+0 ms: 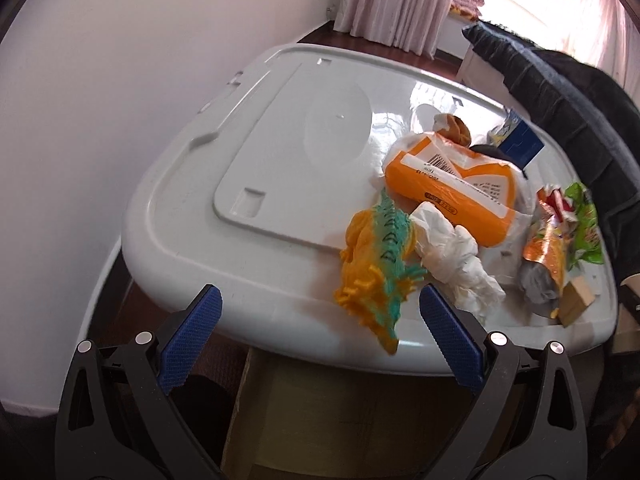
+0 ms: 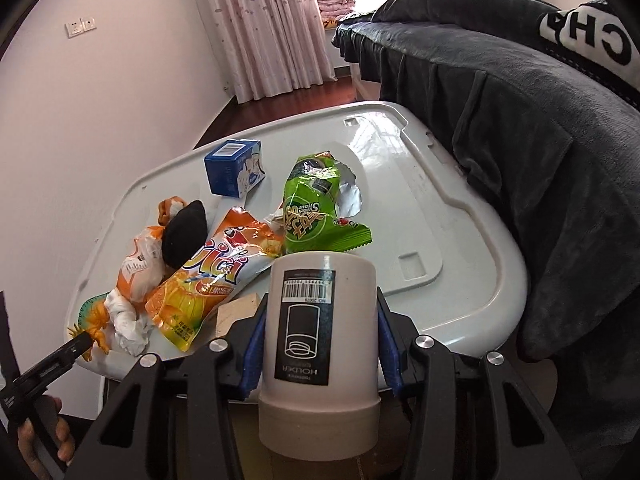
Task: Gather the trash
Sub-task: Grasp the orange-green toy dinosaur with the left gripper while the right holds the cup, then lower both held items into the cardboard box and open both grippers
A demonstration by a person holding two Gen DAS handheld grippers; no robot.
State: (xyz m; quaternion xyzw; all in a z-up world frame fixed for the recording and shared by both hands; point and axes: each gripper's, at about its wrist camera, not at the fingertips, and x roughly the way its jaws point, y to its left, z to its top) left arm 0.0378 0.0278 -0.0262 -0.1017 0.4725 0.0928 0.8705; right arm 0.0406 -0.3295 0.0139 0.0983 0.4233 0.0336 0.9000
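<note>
In the left wrist view, the left gripper [image 1: 320, 308] stands spread wide at the bottom of the frame, nothing between its blue pads [image 1: 191, 340]. Its right pad sits just beside the orange and teal toy dinosaur [image 1: 376, 264] at lower centre. The trash lies on the right half of the grey plastic lid [image 1: 240, 152] serving as the counter: a crumpled white tissue [image 1: 456, 258], an orange packet [image 1: 456, 184] and, far right, an orange snack bag [image 1: 548, 256] touching a green snack bag [image 1: 586, 232].

In the right wrist view, the right gripper [image 2: 320, 344] at lower centre pinches a white cylindrical holder [image 2: 320, 348], upright, with a barcode label. Behind it the trash clusters at centre left: the green snack bag [image 2: 320, 216], the orange snack bag [image 2: 212, 284], a blue carton [image 2: 234, 168] and the tissue [image 2: 128, 320].
</note>
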